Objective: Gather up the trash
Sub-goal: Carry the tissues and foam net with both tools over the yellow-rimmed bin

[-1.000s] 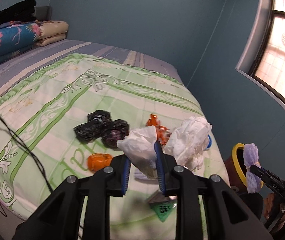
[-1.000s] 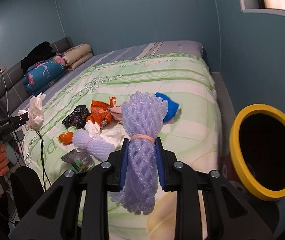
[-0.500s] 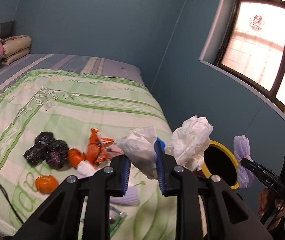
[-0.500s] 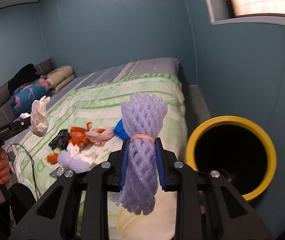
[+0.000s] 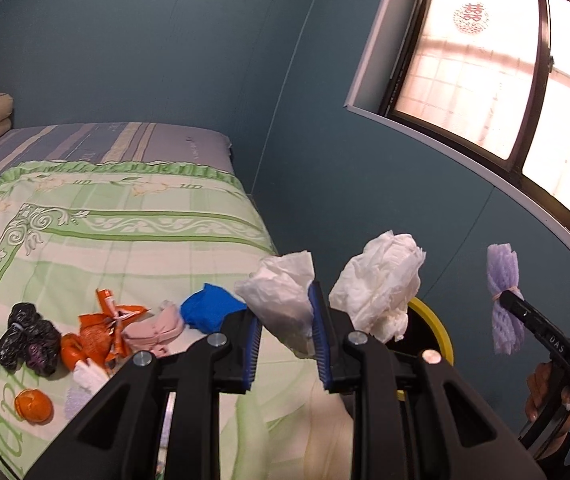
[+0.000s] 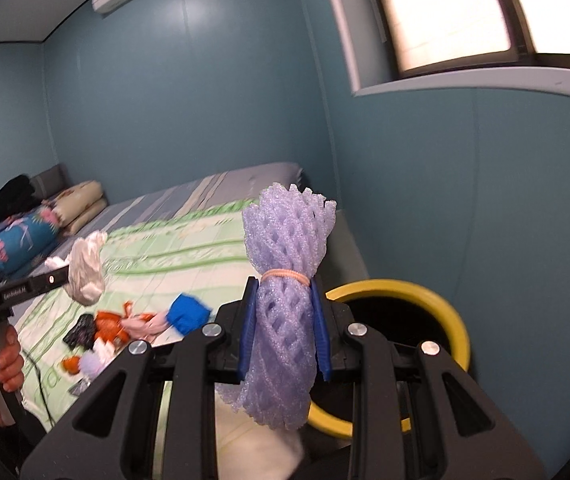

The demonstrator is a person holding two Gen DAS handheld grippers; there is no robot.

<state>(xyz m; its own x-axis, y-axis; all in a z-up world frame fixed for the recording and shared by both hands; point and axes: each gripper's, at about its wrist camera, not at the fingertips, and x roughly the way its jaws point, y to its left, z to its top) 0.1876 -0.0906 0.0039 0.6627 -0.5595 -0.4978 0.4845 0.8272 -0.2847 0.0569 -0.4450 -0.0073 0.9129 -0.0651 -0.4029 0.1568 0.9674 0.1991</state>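
Observation:
My left gripper (image 5: 285, 334) is shut on a crumpled white tissue (image 5: 285, 292), which billows out on both sides of the right finger (image 5: 381, 284); it also shows in the right wrist view (image 6: 85, 268). My right gripper (image 6: 285, 328) is shut on a purple foam net bundle (image 6: 285, 280) tied with a rubber band, also seen in the left wrist view (image 5: 505, 296). A yellow-rimmed dark bin (image 6: 441, 312) stands on the floor beside the bed, just right of and below both grippers (image 5: 441, 332).
On the green quilt (image 5: 125, 248) lie a black bag (image 5: 29, 340), orange wrappers (image 5: 101, 332), a pink cloth (image 5: 157, 328), a blue piece (image 5: 209, 308), an orange peel (image 5: 33, 404) and a pale foam net (image 5: 81, 388). Blue walls and a window (image 5: 505, 72) stand right.
Both grippers have swung right and up, away from the bed toward the bin. The bin's opening has come closer in the right wrist view. Both loads stay held.

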